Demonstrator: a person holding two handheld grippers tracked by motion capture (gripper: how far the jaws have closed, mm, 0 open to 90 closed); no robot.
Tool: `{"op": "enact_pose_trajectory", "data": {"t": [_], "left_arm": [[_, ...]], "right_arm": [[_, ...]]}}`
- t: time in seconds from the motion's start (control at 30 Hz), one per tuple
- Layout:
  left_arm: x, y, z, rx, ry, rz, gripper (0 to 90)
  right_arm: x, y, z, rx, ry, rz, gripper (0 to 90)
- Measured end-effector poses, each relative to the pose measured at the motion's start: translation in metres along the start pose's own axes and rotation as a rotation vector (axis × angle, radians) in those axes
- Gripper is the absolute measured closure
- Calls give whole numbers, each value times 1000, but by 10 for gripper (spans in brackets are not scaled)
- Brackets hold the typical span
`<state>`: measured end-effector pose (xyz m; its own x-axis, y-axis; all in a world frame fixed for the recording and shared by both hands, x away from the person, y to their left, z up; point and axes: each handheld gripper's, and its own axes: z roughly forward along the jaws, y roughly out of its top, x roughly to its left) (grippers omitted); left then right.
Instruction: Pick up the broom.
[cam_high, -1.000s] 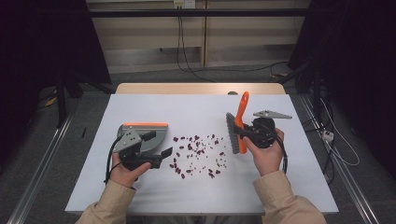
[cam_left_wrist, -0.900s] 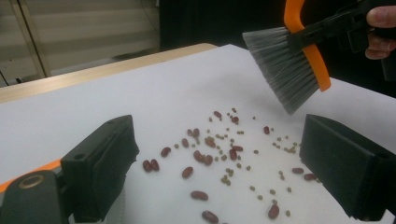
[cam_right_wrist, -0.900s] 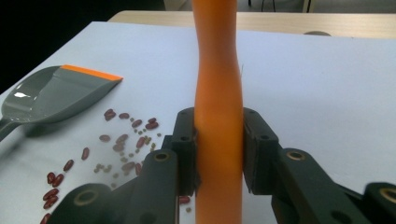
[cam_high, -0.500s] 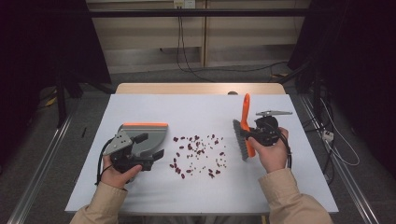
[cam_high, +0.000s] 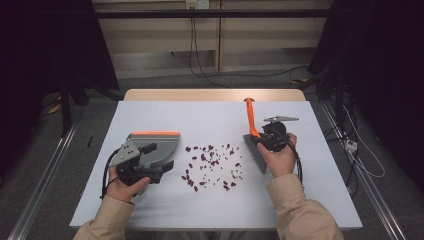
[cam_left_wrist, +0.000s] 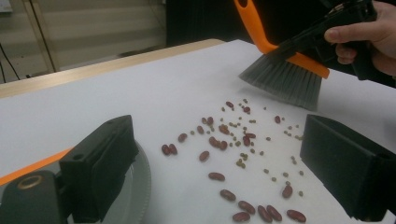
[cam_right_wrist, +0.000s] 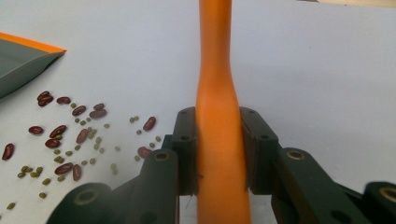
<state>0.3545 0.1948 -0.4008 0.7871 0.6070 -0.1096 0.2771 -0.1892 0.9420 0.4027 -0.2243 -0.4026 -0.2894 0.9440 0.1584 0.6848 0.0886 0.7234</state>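
A grey dustpan (cam_high: 155, 142) with an orange front lip lies on the white table at the left, and its rim (cam_left_wrist: 141, 184) shows beside my left jaw. My left gripper (cam_high: 160, 157) (cam_left_wrist: 219, 140) sits at the pan's near side, jaws wide open, nothing pressed between them. Red and green beans (cam_high: 212, 165) (cam_left_wrist: 224, 140) (cam_right_wrist: 70, 135) are scattered mid-table. My right gripper (cam_high: 262, 140) (cam_right_wrist: 219, 116) is shut on the orange handle (cam_right_wrist: 217, 70) of a brush (cam_high: 255, 150). The grey bristles (cam_left_wrist: 285, 79) hang just right of the beans.
The table (cam_high: 210, 115) has a wooden far edge (cam_high: 215, 95). Cables (cam_high: 200, 60) run over the floor behind it and at the right. Metal rails (cam_high: 45, 185) flank the table on both sides.
My right gripper has come down and toward me with the brush, and the handle now leans left. The left gripper and dustpan have barely shifted.
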Motion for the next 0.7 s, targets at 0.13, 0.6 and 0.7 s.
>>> {"op": "enact_pose_trajectory", "data": {"t": [0.13, 0.6, 0.7], "left_arm": [[2, -1, -1, 0, 2, -3, 99], [7, -3, -6, -4, 15, -22, 99], [6, -3, -6, -4, 15, -20, 99]], "right_arm": [[1, -1, 7, 13, -2, -1, 702], [3, -5, 5, 27, -7, -32, 632], [2, -6, 1, 31, -15, -51, 606]]}}
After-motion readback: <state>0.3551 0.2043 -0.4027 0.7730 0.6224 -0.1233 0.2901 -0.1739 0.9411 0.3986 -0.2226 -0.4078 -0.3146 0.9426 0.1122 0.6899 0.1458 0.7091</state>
